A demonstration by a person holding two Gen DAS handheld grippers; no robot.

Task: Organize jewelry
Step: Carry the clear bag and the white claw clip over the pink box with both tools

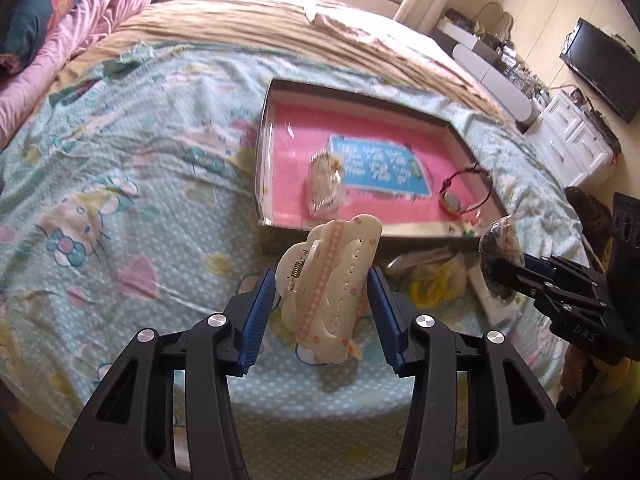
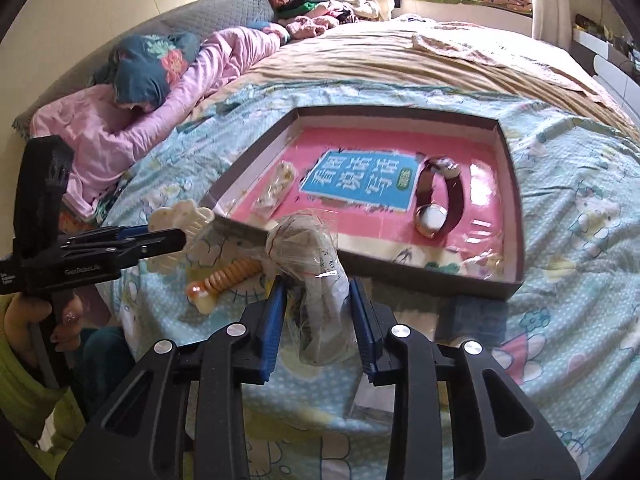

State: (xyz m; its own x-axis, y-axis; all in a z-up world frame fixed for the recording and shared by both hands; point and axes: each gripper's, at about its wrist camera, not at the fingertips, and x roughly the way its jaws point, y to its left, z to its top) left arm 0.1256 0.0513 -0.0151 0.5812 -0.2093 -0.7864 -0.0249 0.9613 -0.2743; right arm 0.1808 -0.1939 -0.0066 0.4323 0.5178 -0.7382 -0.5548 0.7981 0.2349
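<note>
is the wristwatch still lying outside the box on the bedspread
No, the wristwatch lies inside the box, on its pink floor to the right of the blue label.

From my left wrist view the tray [image 1: 280,92] interior smears with blur, so I can't read the blue label [image 1: 378,168] or tell what the small clear packet [image 1: 324,188] holds. The wrapped bundle [image 2: 316,280] hides its contents behind crinkled plastic, and my own jaws cover the bedsheet [image 2: 560,240] beneath it
</note>
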